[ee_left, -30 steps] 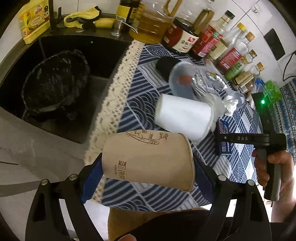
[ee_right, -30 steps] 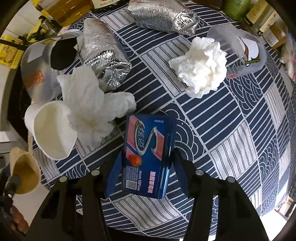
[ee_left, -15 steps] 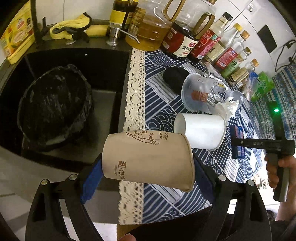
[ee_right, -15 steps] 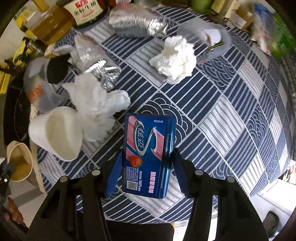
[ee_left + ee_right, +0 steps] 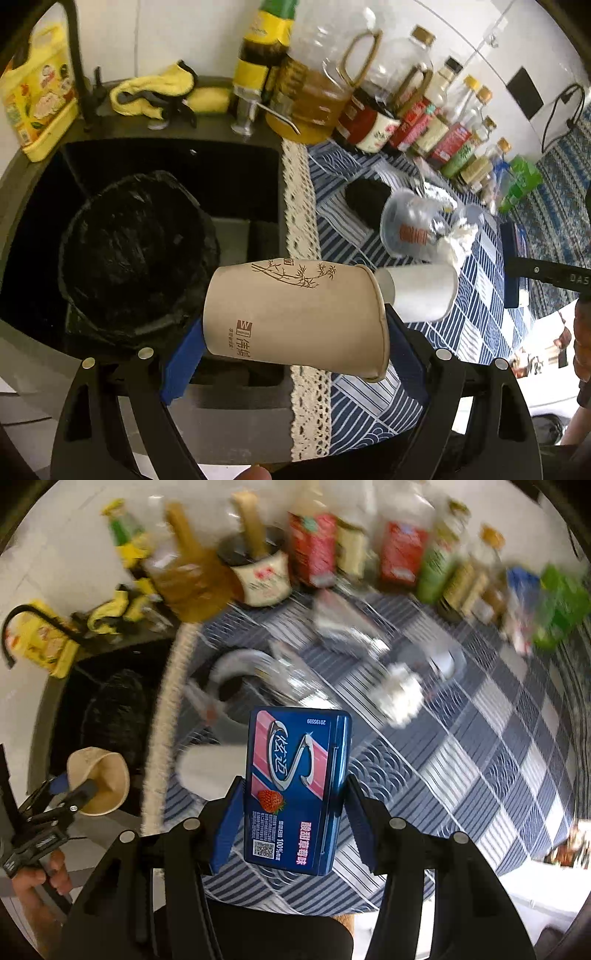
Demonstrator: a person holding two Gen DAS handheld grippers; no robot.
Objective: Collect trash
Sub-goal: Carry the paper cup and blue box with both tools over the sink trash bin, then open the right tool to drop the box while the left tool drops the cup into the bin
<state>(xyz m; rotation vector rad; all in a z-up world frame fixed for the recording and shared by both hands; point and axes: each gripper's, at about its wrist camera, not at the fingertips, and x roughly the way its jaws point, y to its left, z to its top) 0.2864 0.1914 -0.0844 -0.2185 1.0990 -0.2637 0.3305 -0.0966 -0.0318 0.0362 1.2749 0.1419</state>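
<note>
Left tongs (image 5: pixel 295 332) clamp tan bamboo-print paper cup (image 5: pixel 291 314) sideways, mouth rightward; right tongs (image 5: pixel 291 808) clamp blue gum box (image 5: pixel 295 790) lengthwise.

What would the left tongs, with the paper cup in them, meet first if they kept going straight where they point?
Probably the front rim of the dark sink, beside the cloth's lace edge. The bag-lined bin sits further left. The left tongs are shut on the brown paper cup; depth is unclear.

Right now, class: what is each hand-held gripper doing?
Left hand-held gripper: closed on the paper cup.
Right hand-held gripper: closed on the blue box.
</note>
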